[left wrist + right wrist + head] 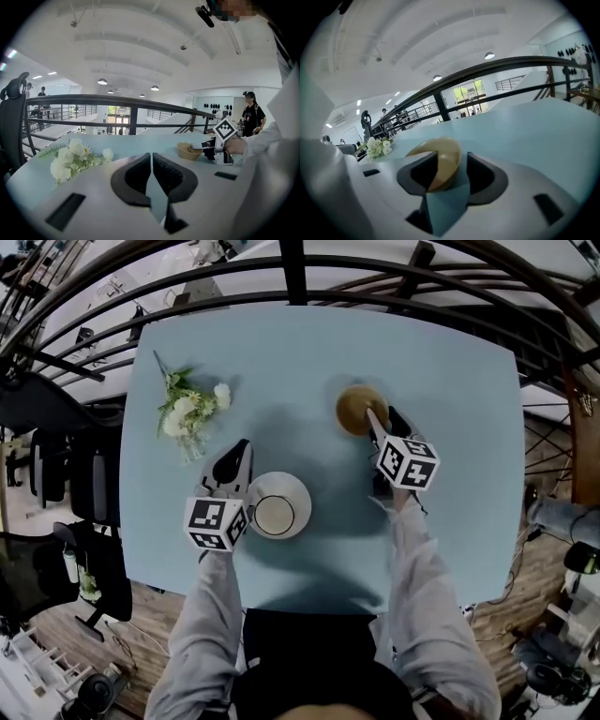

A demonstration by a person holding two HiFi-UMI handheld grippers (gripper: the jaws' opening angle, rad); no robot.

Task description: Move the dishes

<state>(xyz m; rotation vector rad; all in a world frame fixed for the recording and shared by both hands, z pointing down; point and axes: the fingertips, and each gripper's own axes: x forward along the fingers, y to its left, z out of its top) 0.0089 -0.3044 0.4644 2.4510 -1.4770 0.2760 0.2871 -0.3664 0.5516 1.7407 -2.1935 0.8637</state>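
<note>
Open table (450,540) between flowers (187,413), white dish (278,505), tan bowl (356,407)

Your light-blue table (450,521) with rounded corners, a white dish (278,505) near the middle in front of you, a brown bowl (356,409) farther off to the right, a bunch of white flowers (187,413) lying far left.

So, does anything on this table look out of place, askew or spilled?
Only the flowers stand out: they lie flat on the table, with no vase in sight. The tan bowl and the white dish sit upright, and nothing looks spilled or broken.
</note>
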